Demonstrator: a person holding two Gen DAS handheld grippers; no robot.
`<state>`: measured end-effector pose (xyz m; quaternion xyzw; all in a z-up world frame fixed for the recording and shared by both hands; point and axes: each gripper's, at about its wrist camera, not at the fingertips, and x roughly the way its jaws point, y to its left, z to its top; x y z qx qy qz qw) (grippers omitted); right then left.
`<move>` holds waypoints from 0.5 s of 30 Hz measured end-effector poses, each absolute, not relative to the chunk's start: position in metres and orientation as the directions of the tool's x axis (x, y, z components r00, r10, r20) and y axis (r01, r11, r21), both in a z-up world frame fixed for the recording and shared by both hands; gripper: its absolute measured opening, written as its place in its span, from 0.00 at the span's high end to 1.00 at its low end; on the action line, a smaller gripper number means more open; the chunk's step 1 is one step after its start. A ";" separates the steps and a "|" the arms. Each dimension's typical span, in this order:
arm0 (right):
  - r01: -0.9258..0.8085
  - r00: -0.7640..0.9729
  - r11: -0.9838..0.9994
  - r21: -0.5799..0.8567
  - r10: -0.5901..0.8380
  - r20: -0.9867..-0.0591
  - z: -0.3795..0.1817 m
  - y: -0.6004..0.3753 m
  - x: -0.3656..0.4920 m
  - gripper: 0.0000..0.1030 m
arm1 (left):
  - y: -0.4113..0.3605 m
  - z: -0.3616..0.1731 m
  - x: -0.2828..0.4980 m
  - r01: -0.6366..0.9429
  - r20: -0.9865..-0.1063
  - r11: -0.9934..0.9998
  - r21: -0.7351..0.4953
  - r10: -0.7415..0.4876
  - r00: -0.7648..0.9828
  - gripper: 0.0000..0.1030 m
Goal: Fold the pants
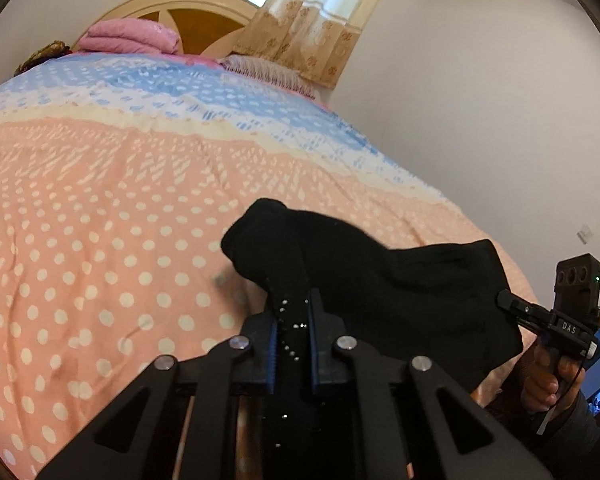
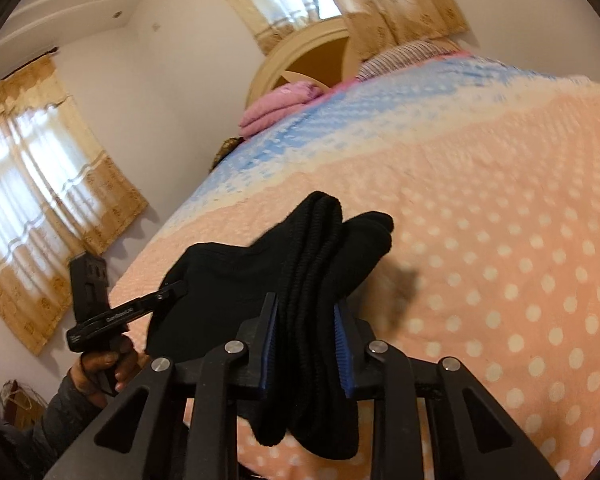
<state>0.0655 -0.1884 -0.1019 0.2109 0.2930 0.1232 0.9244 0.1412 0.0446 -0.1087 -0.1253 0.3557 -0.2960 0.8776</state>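
Nearest, the left hand-held gripper (image 1: 294,320) is clamped tight on a studded strip of the black pants (image 1: 380,272), and the right hand-held gripper (image 2: 308,320) pinches a thick ribbed bunch. The cloth hangs between them above the bed (image 1: 100,200). Judging by this, keep both corners level and taut, then lower onto the dotted cover beyond, far edge first.

We are holding the pants (image 1: 380,280) above the bedspread (image 1: 100,200), left gripper (image 1: 294,312) and right gripper (image 2: 306,316) at opposite ends; folded blanket (image 1: 130,38) lying before the headboard (image 1: 196,20)
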 end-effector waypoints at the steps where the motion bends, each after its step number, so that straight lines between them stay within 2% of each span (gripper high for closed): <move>1: -0.113 0.797 0.882 0.457 0.355 -0.488 -0.098 -0.186 0.068 0.75 | 0.047 -0.104 0.140 0.435 -0.542 0.791 -0.431 -0.612 0.576 0.88; 9: -0.233 0.752 0.895 0.380 0.414 -0.513 -0.070 -0.140 0.125 0.75 | 0.093 -0.077 0.134 0.411 -0.504 0.819 -0.401 -0.572 0.648 0.89; 15: -0.340 0.699 0.865 0.368 0.494 -0.517 -0.061 -0.084 0.188 0.75 | 0.158 -0.065 0.134 0.306 -0.490 0.876 -0.373 -0.467 0.736 0.89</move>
